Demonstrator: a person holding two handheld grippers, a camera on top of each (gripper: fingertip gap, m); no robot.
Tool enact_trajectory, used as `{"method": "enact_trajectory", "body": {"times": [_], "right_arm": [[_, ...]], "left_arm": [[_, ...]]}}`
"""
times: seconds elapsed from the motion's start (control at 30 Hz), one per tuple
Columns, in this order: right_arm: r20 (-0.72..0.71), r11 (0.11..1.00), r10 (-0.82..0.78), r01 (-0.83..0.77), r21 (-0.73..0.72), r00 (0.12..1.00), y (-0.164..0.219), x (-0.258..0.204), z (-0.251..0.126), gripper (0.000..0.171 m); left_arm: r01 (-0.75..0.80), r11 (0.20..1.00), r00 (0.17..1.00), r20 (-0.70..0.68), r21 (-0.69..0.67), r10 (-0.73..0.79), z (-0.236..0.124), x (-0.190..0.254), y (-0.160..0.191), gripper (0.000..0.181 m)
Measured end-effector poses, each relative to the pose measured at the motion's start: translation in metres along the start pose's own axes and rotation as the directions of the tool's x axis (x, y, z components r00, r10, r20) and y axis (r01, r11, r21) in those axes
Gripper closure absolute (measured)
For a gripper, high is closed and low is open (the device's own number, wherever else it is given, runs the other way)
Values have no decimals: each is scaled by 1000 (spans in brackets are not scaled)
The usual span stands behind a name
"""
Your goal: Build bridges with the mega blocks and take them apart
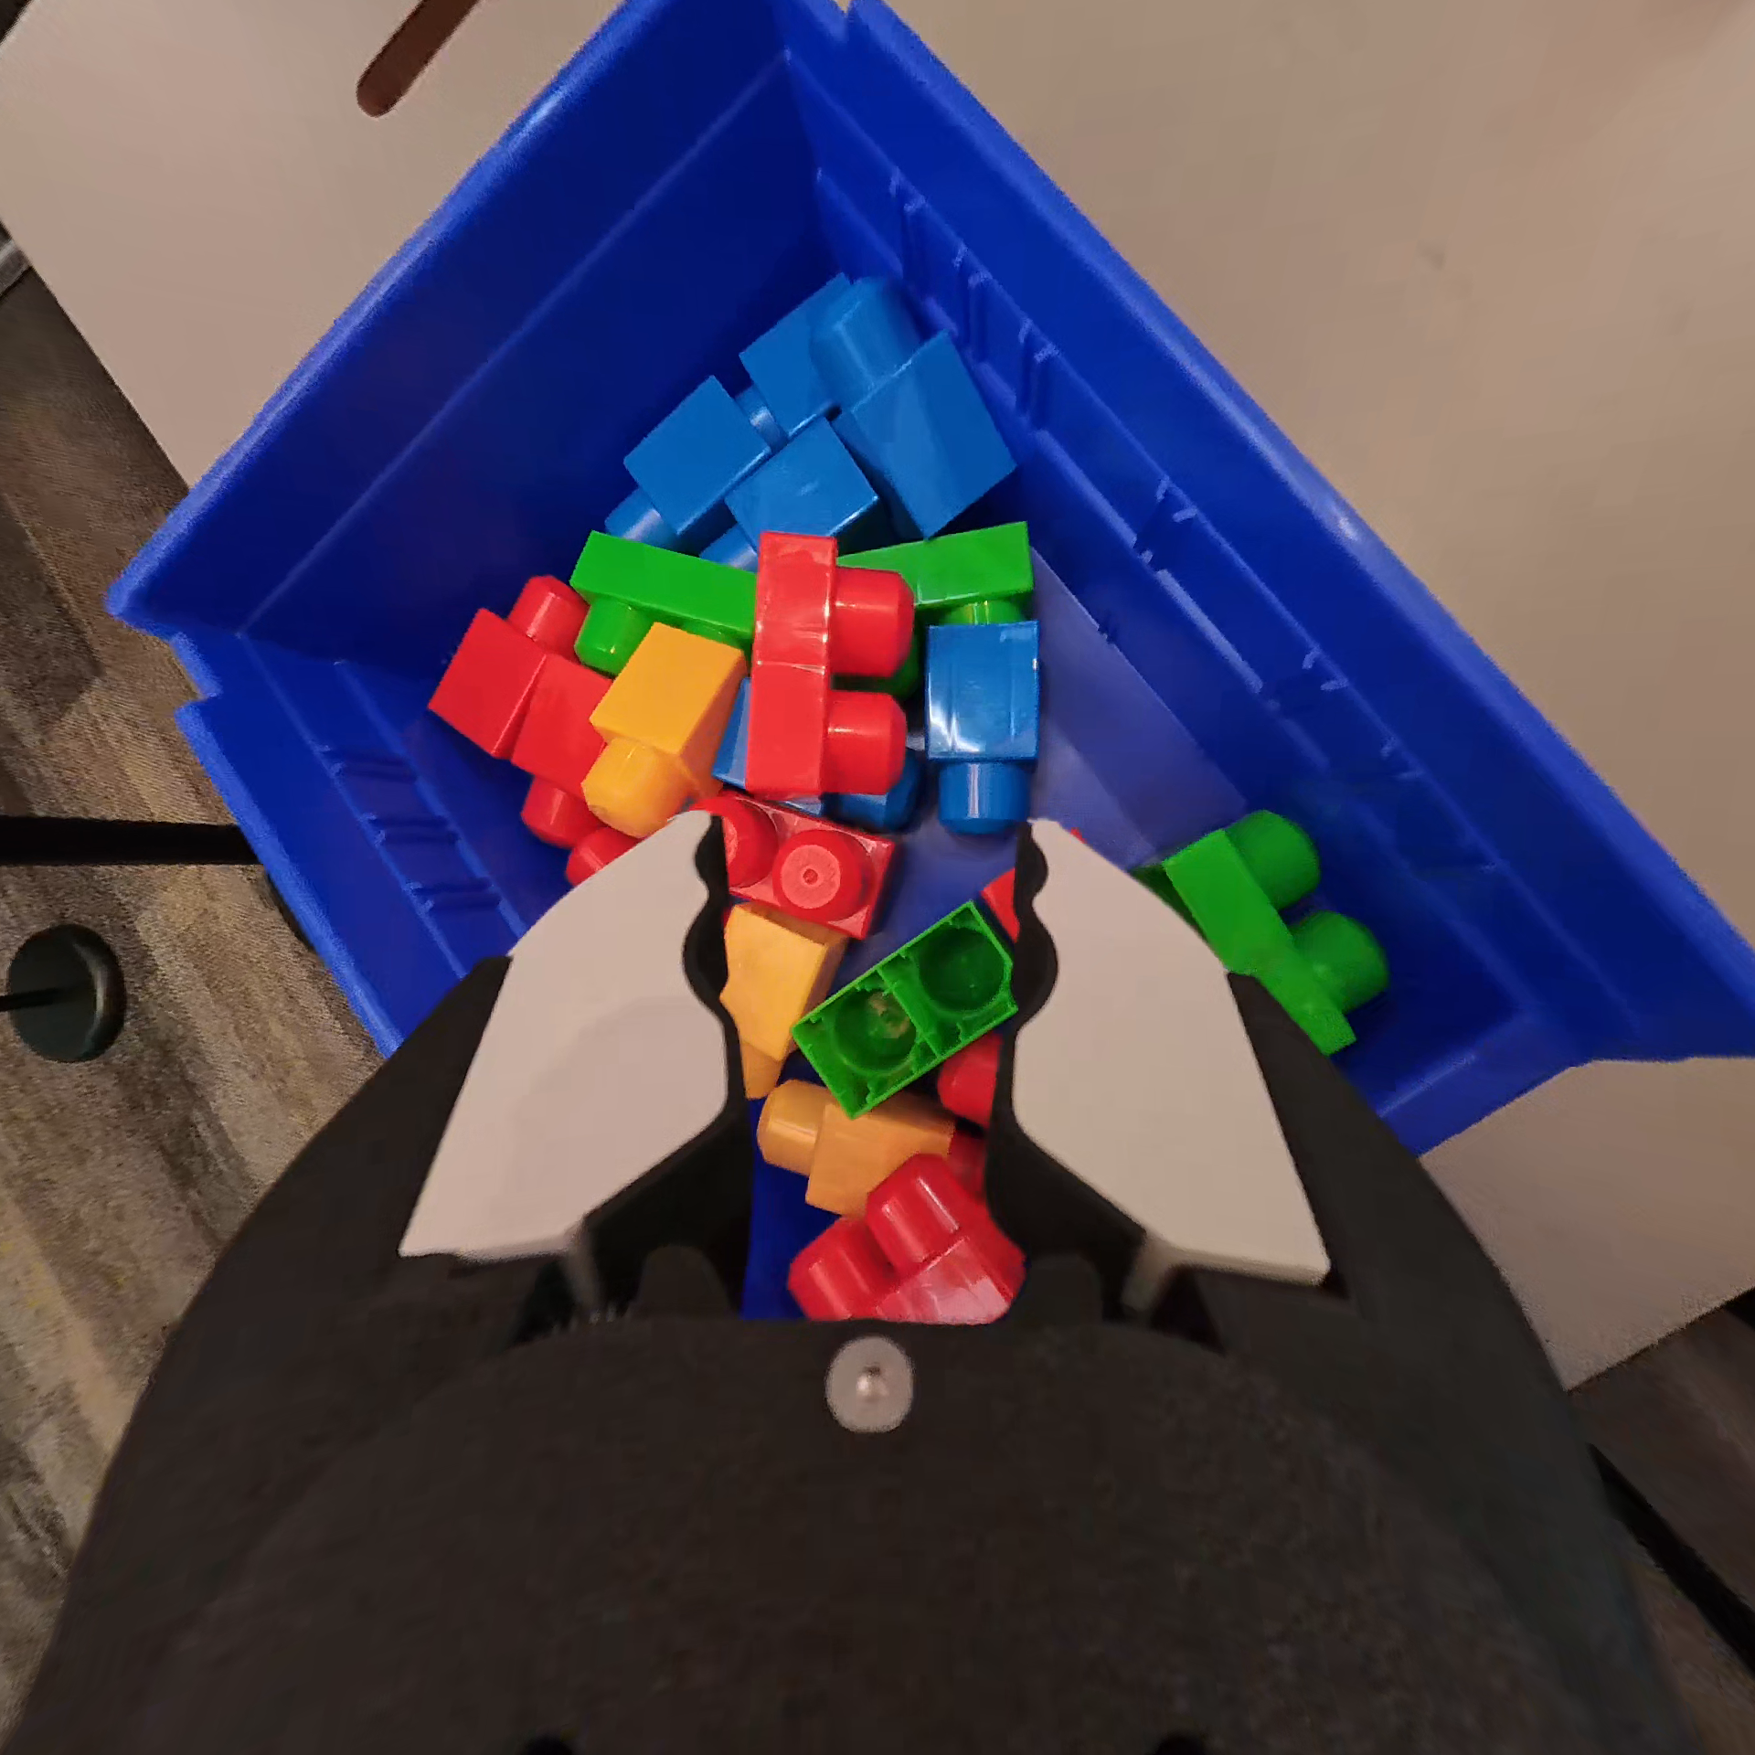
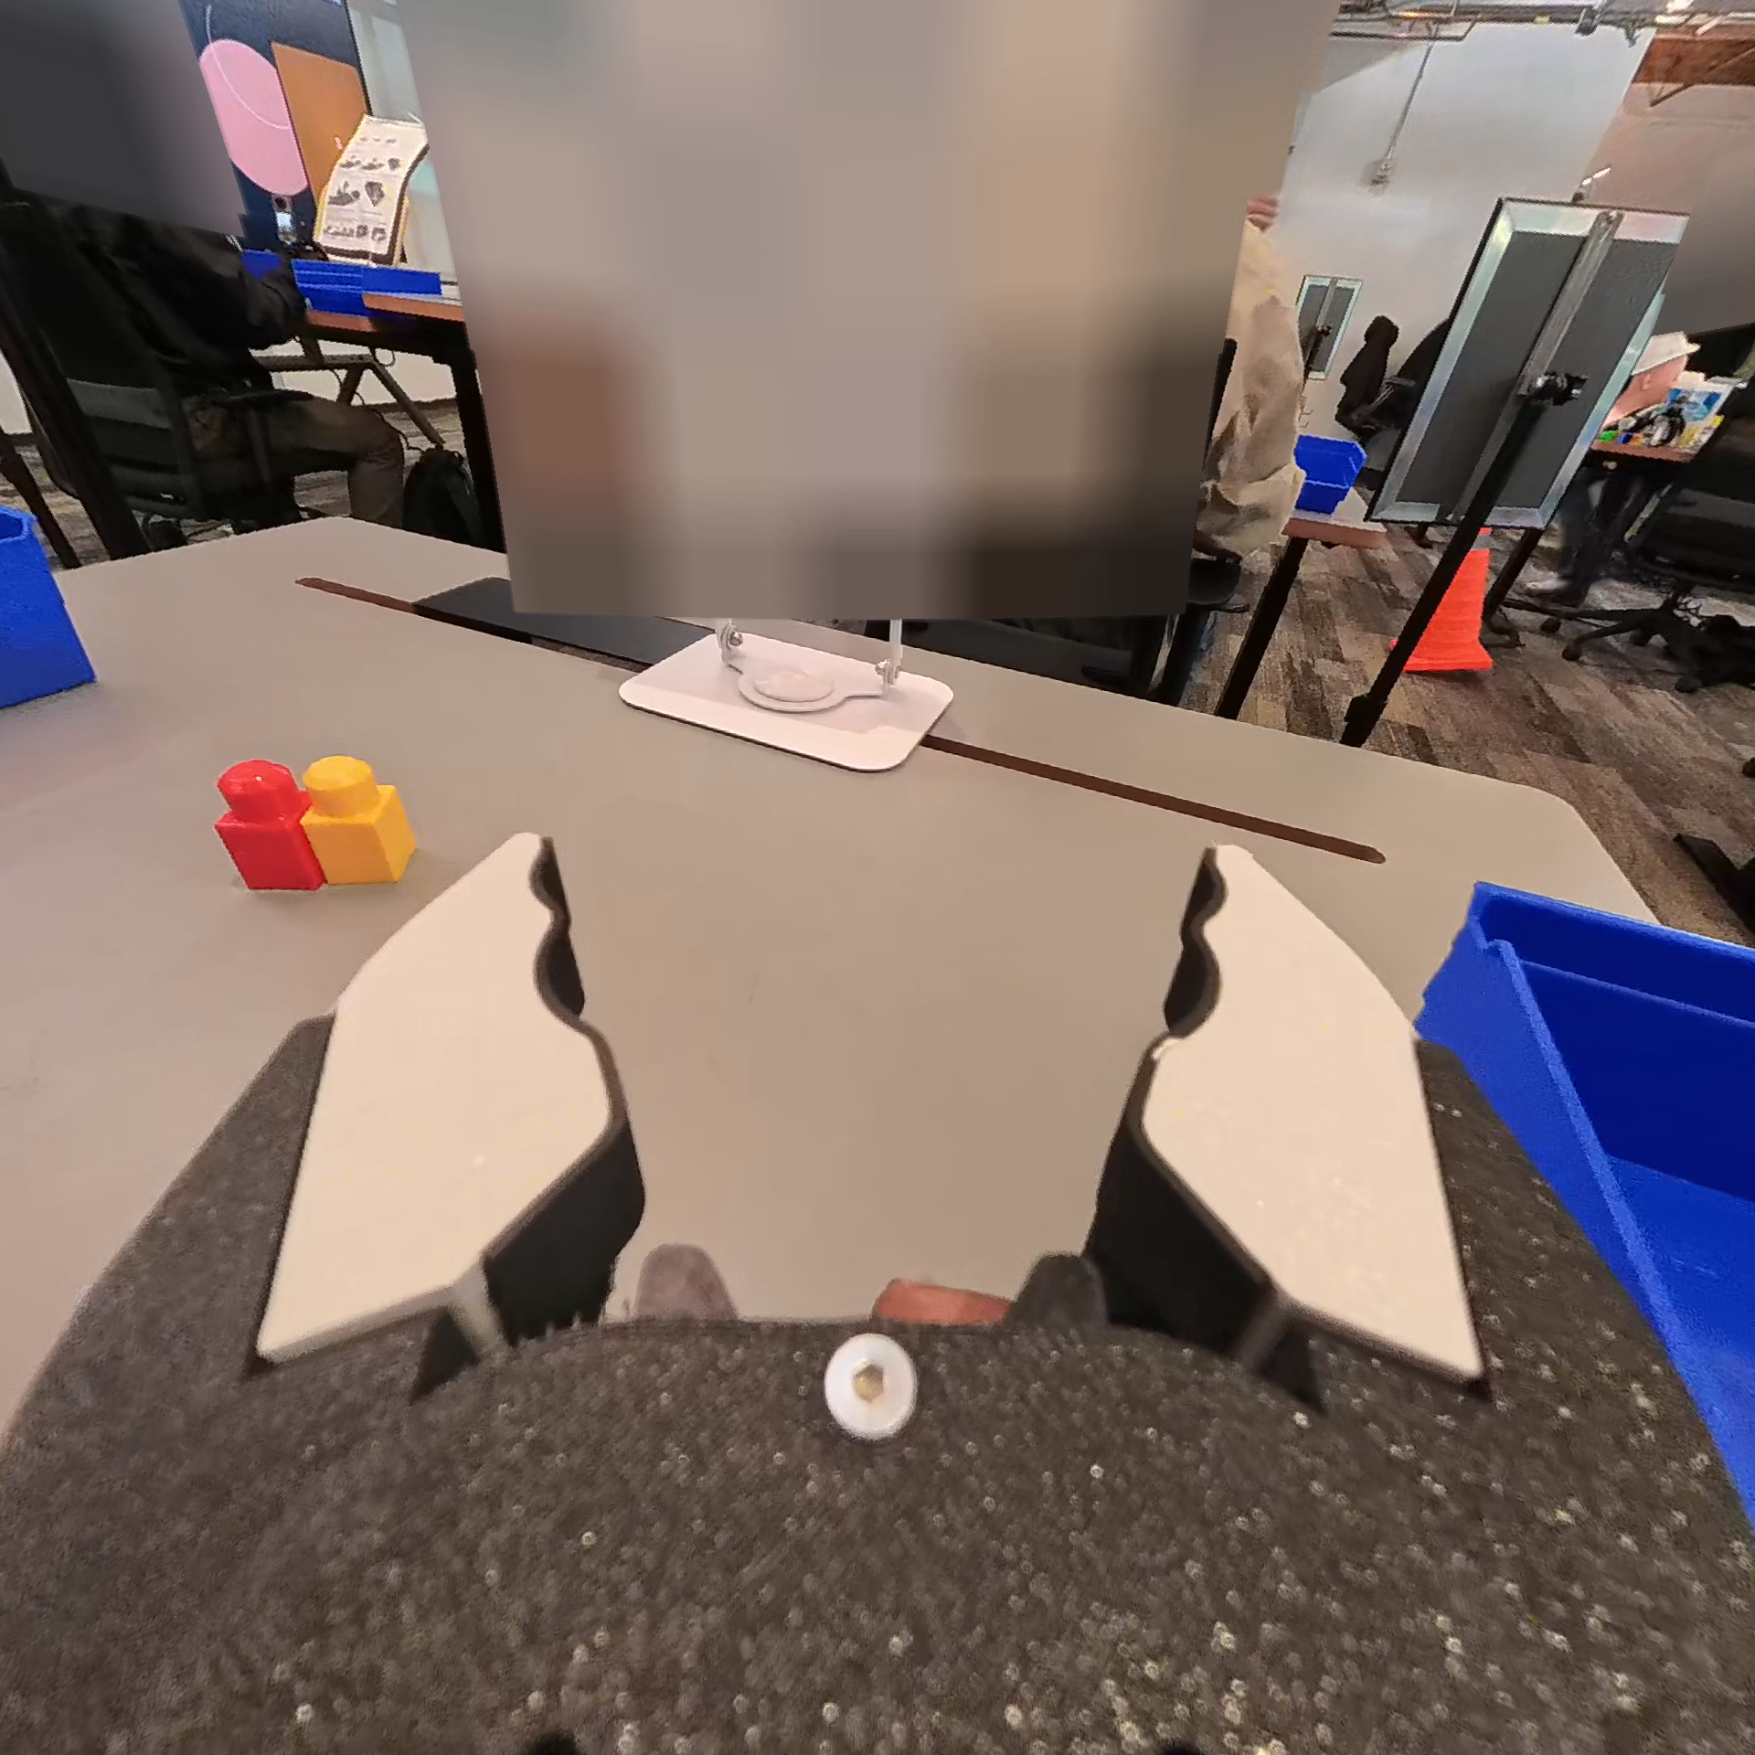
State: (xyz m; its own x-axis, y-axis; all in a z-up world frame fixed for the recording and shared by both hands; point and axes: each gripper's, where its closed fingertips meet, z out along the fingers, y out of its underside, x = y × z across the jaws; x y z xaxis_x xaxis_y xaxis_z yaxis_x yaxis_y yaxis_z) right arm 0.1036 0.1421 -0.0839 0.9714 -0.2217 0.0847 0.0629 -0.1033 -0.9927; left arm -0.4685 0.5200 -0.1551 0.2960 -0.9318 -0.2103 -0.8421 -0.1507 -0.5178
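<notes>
In the left wrist view a blue bin (image 1: pixel 532 313) holds a heap of red, green, blue and yellow mega blocks. My left gripper (image 1: pixel 859 840) hangs open just above the heap. Between its fingers lie a red two-stud block (image 1: pixel 807 869), a yellow block (image 1: pixel 774 978) and an upturned green block (image 1: pixel 907 1007); it holds none of them. In the right wrist view my right gripper (image 2: pixel 874 855) is wide open and empty above the grey table (image 2: pixel 855 997). A red block (image 2: pixel 266 836) and a yellow block (image 2: pixel 356 821) stand upright side by side, touching, to its left.
A white stand base (image 2: pixel 788 703) sits at the table's far middle beside a dark slot (image 2: pixel 1159 798). A blue bin (image 2: pixel 1614 1073) is at the right edge, another blue bin (image 2: pixel 33 608) at the far left. Chairs, tables, seated people and an orange cone (image 2: pixel 1448 617) lie beyond. There is about 70 cm between the tips of the two grippers.
</notes>
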Motion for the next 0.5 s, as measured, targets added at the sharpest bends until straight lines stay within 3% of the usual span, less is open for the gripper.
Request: {"method": "enact_trajectory", "body": {"times": [0.3,0.5], "right_arm": [[-2,1000,-4,4,-1,1000,-1,-2,1,50],[0,1000,-5,5,-1,1000,-2,-2,2,50]], "left_arm": [[-139,988,990,-4,-66,139,6,8,16,133],[-191,973,978,-113,-129,177,3,22,34,141]]}}
